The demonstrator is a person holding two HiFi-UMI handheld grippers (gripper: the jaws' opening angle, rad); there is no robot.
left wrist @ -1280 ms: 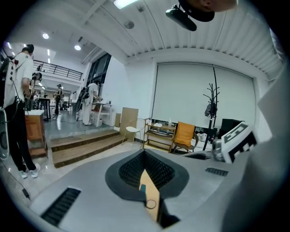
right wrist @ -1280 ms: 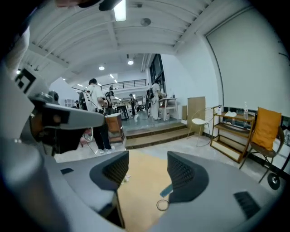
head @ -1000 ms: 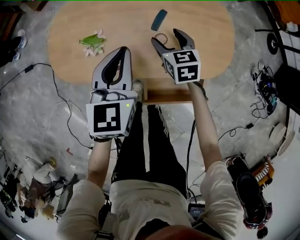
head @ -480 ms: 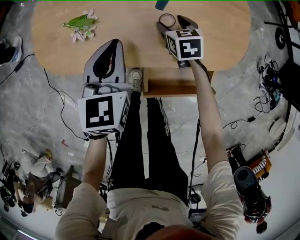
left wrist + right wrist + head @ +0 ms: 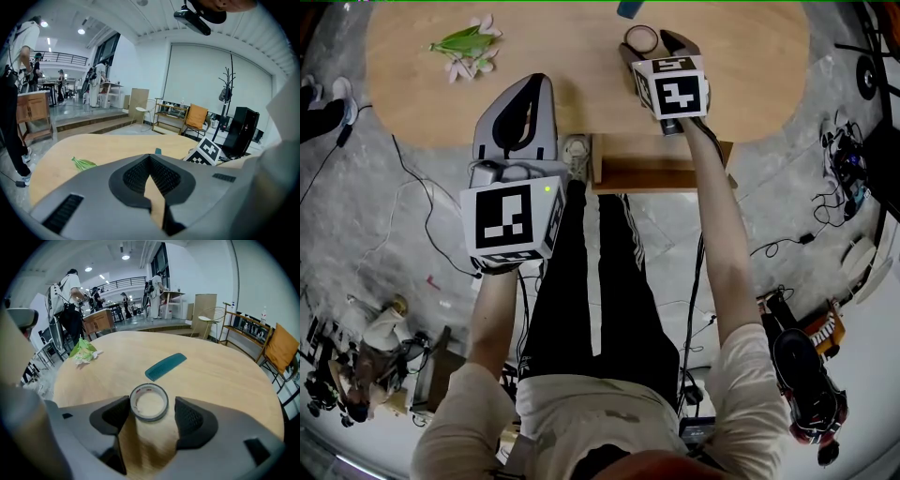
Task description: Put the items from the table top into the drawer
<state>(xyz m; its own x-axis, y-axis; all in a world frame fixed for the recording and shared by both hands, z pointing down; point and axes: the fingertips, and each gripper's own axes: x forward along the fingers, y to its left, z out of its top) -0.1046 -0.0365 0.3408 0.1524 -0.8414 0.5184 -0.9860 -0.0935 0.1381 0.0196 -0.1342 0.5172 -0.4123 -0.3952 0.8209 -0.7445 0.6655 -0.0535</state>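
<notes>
Right gripper (image 5: 151, 405) has its fingers spread open either side of a tape roll (image 5: 149, 386), which lies flat on the wooden surface (image 5: 750, 84). In the right gripper view, the finger on the left looks like it's touching the roll, while the other one has a small gap. A teal comb (image 5: 165, 366) is just beyond the roll, and a green leafy sprig (image 5: 464, 47) is well off to the roll's left. The open drawer (image 5: 661, 173) is on the person's side of the roll, under the surface edge. Left gripper (image 5: 150, 158) is to the left of the roll, fingers pressed together with nothing in them.
</notes>
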